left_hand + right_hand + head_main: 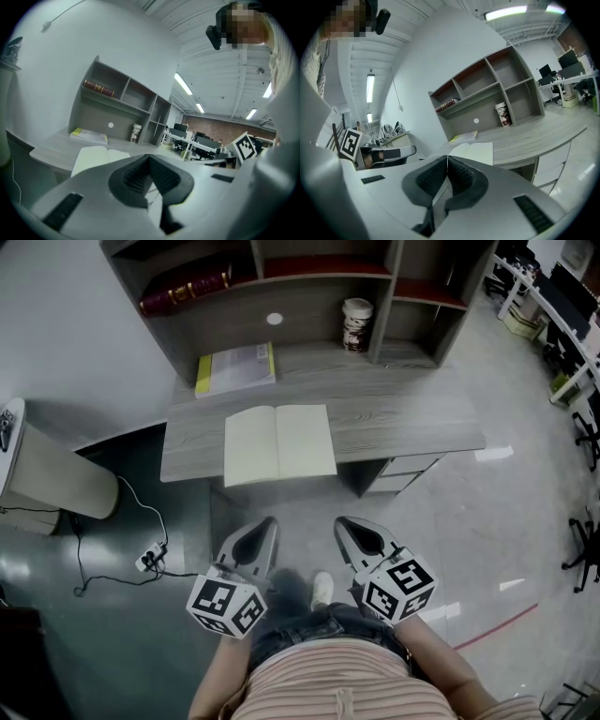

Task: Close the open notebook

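An open notebook (278,442) with blank cream pages lies flat at the front edge of the grey desk (412,423); it also shows in the left gripper view (93,157) and the right gripper view (478,151). Both grippers hang in front of the desk, short of the notebook and apart from it. The left gripper (264,524) points at the left page, its jaws together with nothing between them (149,159). My right gripper (343,524) points toward the right page, also shut and empty (446,159).
A yellow-edged book (234,368) lies behind the notebook. A patterned cup (356,324) stands by the shelf unit (281,296), with dark red books (186,290) on a shelf. A drawer unit (398,474) sits under the desk's right side. A power strip (150,557) and cable lie on the floor at left.
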`<state>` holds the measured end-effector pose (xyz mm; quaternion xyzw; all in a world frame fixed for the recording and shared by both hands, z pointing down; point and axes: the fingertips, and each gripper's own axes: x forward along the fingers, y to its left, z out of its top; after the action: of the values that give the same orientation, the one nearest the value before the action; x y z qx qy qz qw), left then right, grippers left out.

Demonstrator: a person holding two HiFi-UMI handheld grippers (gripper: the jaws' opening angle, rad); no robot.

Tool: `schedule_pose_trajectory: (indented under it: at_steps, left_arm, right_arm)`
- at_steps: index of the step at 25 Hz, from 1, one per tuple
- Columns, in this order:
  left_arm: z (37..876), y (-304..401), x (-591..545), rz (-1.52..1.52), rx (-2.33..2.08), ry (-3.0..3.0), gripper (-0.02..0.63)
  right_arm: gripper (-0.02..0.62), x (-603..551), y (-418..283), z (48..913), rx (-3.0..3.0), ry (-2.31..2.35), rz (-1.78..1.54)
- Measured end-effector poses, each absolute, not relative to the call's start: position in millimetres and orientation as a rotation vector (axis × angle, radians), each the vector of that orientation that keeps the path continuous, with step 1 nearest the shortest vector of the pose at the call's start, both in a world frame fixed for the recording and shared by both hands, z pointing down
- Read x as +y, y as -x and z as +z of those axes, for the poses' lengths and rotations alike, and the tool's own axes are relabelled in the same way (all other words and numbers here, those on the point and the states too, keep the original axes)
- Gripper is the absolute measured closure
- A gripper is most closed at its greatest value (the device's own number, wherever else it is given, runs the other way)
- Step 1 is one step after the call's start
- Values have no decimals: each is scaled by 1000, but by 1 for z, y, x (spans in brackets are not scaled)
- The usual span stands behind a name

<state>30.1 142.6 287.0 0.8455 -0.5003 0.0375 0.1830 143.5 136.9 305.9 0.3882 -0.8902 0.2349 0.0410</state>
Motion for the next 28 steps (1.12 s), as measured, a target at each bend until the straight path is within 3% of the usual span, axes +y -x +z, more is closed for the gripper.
schedule_pose_trajectory:
  at_steps: [13,28]
  left_arm:
    - [294,-14,107,113,-1422,-2365,594]
    - [322,18,-15,259,-1180,-2435,594]
  right_arm:
    - [586,108,-144,320,-2681,-1253,821]
    - [586,10,-127,348,-2505,-1424,987]
